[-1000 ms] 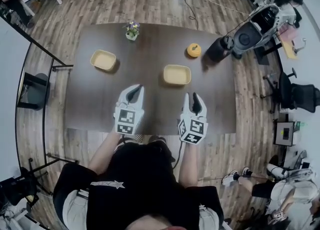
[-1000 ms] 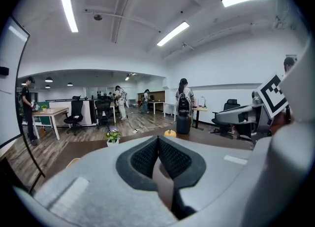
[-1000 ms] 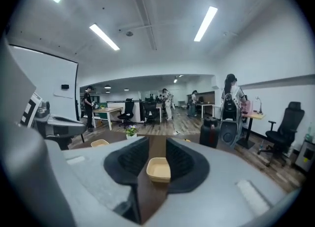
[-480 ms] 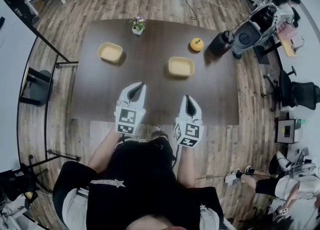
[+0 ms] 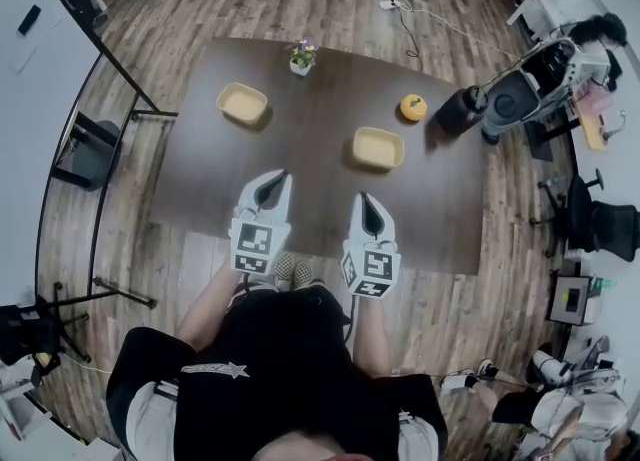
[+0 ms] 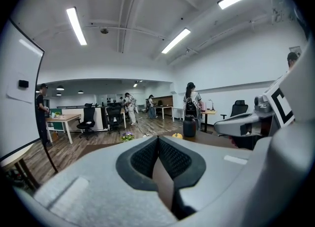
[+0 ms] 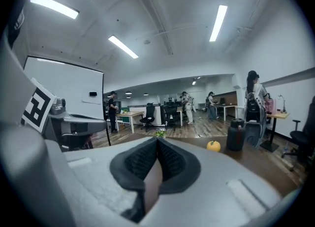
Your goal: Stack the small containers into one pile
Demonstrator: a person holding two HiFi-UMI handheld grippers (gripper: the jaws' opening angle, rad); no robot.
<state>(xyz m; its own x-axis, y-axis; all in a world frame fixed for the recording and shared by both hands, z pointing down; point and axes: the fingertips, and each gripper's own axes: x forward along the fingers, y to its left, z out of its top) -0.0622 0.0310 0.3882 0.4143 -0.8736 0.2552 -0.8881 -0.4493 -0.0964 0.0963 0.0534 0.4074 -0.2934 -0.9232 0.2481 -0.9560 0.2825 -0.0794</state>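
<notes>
At the near edge of the table (image 5: 312, 144), the left gripper (image 5: 274, 181) and the right gripper (image 5: 369, 207) hover side by side, each with its jaws pressed together on nothing. Just beyond the right gripper sits one yellow container (image 5: 379, 147), and the other yellow container (image 5: 243, 103) lies farther off to the left, well apart from it. Toward the far right stand a small orange fruit (image 5: 413, 107) and a dark jug (image 5: 462, 109), with a flower pot (image 5: 301, 56) at the far edge.
</notes>
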